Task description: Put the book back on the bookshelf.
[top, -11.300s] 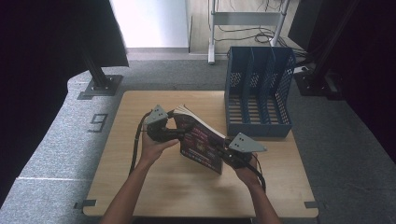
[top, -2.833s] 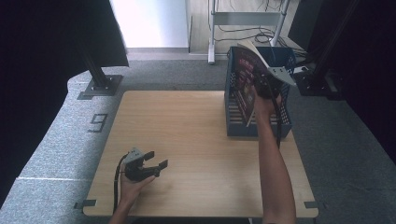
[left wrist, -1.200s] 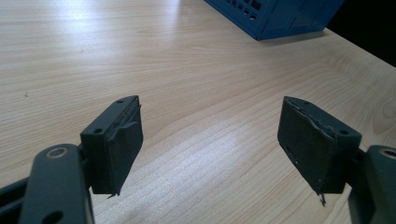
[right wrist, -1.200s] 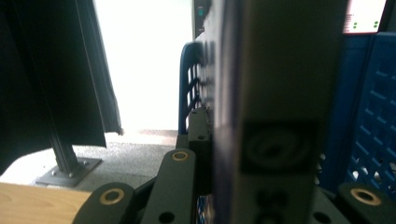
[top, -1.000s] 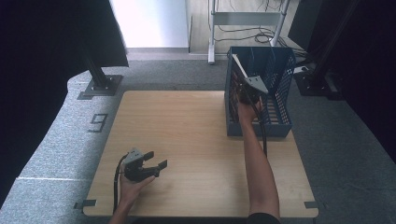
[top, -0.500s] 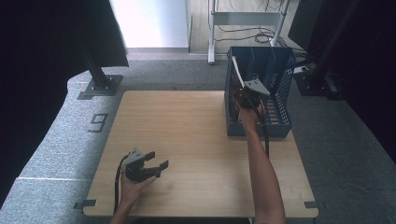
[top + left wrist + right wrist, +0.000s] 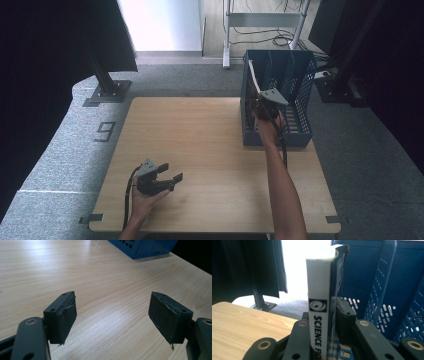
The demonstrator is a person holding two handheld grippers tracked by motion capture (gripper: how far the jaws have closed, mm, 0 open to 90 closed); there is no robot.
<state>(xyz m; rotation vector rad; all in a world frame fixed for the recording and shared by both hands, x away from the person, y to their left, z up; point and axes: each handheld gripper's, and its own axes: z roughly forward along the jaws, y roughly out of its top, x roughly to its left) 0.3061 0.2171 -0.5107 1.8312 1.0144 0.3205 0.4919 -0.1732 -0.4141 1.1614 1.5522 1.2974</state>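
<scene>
A book with a white spine reading "SCIENCE FI..." (image 7: 319,290) stands upright in the leftmost slot of the blue slotted rack (image 7: 296,75). Its white edge (image 7: 253,76) pokes above the rack's rim. My right gripper (image 7: 260,102) reaches into that slot, shut on the book's lower spine (image 7: 324,315). Its jaws have just been closing, with the book between them. One black pad (image 7: 345,315) presses on the dark cover. My left gripper (image 7: 169,176) rests open on the wooden table (image 7: 200,130) at the front left, nothing between its pads (image 7: 62,315).
The rack (image 7: 387,280) stands at the table's back right corner, with two more slots to the right of the book. A dark curtain and a stand's foot (image 7: 107,90) lie beyond the table's back left. Grey carpet surrounds the table.
The book, earlier held by both grippers mid-table, then lifted over the rack by the right one, has gone down into the leftmost slot. The left gripper stays at the front left.
</scene>
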